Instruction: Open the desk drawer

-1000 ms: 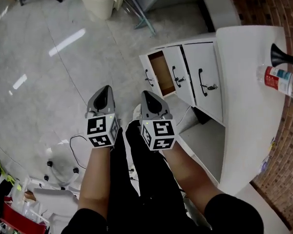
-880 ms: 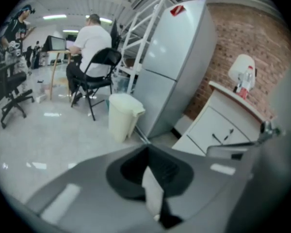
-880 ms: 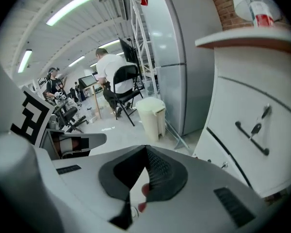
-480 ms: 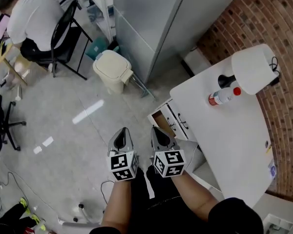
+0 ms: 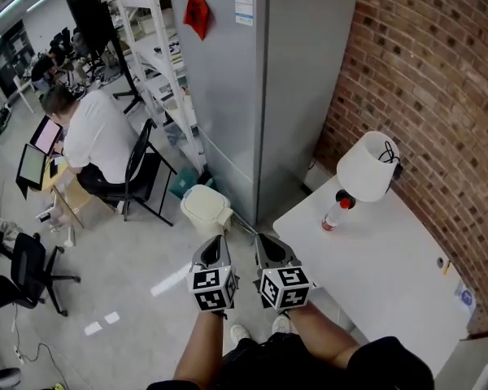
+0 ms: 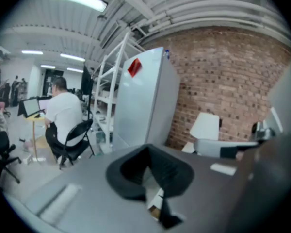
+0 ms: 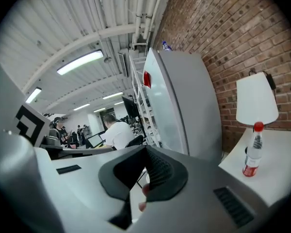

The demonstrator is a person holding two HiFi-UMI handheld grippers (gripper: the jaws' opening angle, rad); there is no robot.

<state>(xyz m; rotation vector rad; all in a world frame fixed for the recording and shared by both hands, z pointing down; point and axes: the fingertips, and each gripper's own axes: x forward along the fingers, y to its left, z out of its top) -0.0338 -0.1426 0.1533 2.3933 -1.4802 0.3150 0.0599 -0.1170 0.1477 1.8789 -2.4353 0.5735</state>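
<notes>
The desk drawers are out of every view. Of the white desk (image 5: pixel 390 279) only the top shows, at the lower right of the head view, and its near corner (image 7: pixel 276 154) in the right gripper view. Both grippers are held up side by side, left of the desk and touching nothing. My left gripper (image 5: pixel 215 244) has its jaws together and empty; its tips (image 6: pixel 148 150) meet. My right gripper (image 5: pixel 266 242) stands next to it, jaws likewise closed on nothing (image 7: pixel 145 153).
A white lamp (image 5: pixel 368 166) and a red-capped bottle (image 5: pixel 332 214) stand at the desk's far end by the brick wall. A tall grey fridge (image 5: pixel 260 96) rises beyond, a cream bin (image 5: pixel 205 207) at its foot. A seated person (image 5: pixel 98 140) works at the left, shelving (image 5: pixel 159 47) behind.
Both grippers have risen together, still side by side and shut. The head view has swung up from the floor and the drawers to the room; the open drawer has left the picture.
</notes>
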